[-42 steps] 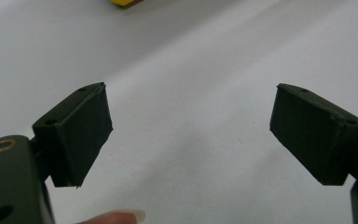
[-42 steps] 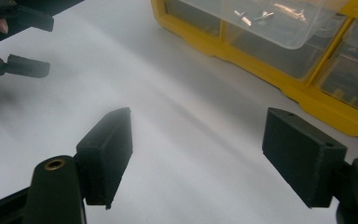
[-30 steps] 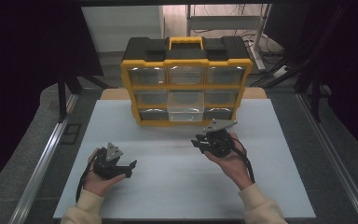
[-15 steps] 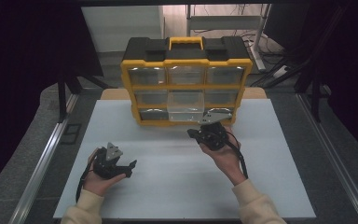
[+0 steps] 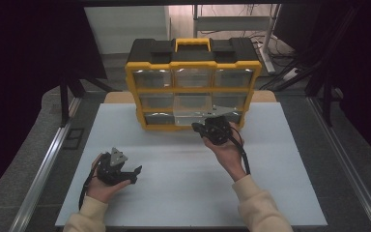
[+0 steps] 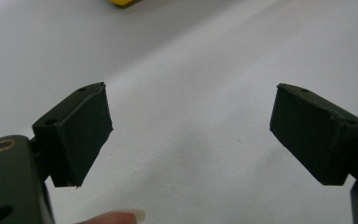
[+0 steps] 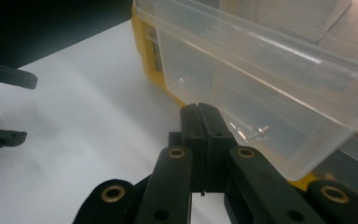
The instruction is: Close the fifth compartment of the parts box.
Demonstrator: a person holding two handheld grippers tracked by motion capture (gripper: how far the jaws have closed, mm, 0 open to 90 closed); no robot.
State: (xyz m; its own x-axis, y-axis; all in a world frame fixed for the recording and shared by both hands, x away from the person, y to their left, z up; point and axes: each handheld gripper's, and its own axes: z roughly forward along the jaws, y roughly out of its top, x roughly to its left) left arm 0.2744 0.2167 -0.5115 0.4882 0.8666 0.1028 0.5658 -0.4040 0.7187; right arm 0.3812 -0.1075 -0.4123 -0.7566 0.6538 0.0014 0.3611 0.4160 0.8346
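A yellow and black organizer case (image 5: 132, 96) stands upright at the back of the white table (image 5: 174, 203). One clear drawer (image 7: 261, 70) sticks out of its lower middle (image 5: 192, 105), with a few small screws (image 7: 251, 133) inside. My right gripper (image 5: 196, 127) is shut, pads pressed together on nothing (image 7: 199, 109), just below and in front of that drawer. My left gripper (image 5: 135, 174) rests in the hand at the front left. It is open over bare table (image 6: 191, 126), and also appears farther off as the left gripper (image 7: 9, 107).
The case has three rows of clear-fronted drawers and a yellow handle (image 5: 192, 44) on top. Metal rails (image 5: 43, 169) run along both sides of the table. Dark floor and cables lie behind the case.
My right hand has moved forward and slightly left, closer to the protruding drawer. The left hand has stayed where it was.
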